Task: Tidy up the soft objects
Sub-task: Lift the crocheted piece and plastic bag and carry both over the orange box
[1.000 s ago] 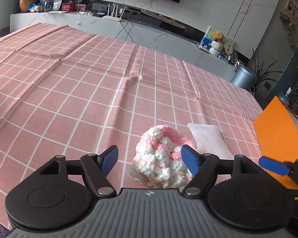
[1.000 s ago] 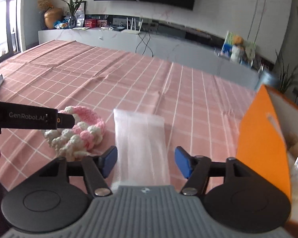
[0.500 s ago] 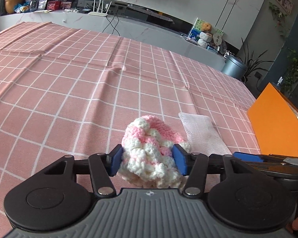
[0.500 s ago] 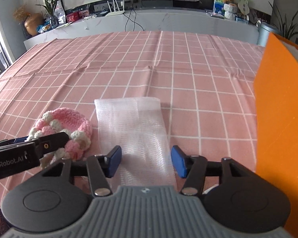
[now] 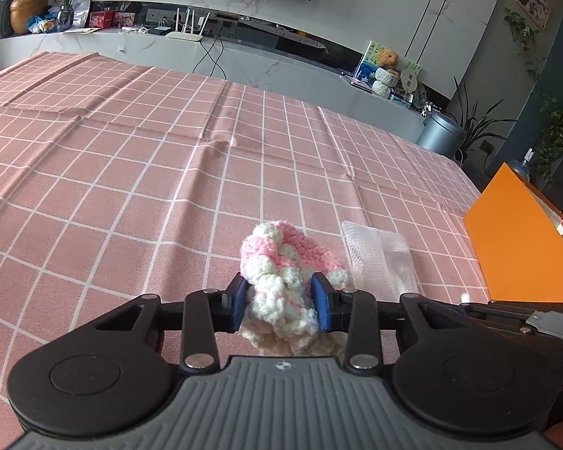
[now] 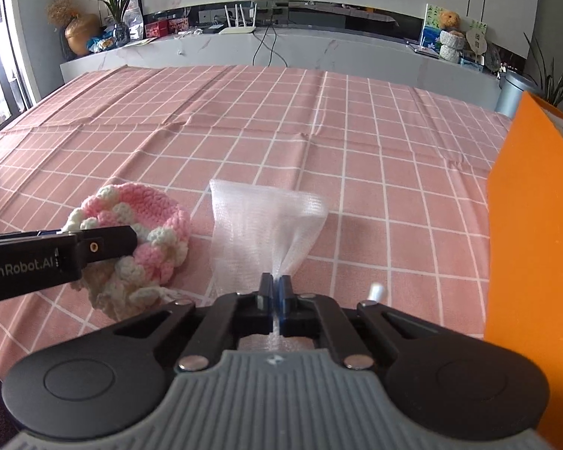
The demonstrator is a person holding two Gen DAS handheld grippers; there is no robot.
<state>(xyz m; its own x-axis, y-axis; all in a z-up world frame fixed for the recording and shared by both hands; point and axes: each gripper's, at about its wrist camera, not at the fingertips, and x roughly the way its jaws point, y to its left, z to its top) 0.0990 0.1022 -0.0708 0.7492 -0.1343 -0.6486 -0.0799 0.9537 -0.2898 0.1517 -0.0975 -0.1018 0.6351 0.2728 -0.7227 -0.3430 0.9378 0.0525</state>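
- Covering the whole work surface, a pink tablecloth with a white grid [image 5: 139,172] runs back to a grey marble-look console [image 6: 319,48] along the wall.
- Landmark: upright orange box [image 6: 533,232] at the cloth's right edge.
- Left of the box, the right gripper [image 6: 276,294] pinches a white translucent mesh pouch [image 6: 259,225], jaws pressed together on its near end.
- Further left, the left gripper [image 5: 281,302] clamps a pink-and-white crocheted hat [image 5: 281,262].
- Hat and pouch lie just beside each other; open cloth lies beyond them.

Pink checked tablecloth [image 6: 281,120] lies bare from the far edge to mid-surface, open passage there. Upright orange box wall [image 6: 533,225] blocks the right edge. Pink-and-white crocheted piece [image 6: 139,225] and white mesh bag [image 6: 259,225] crowd the near edge, just apart.
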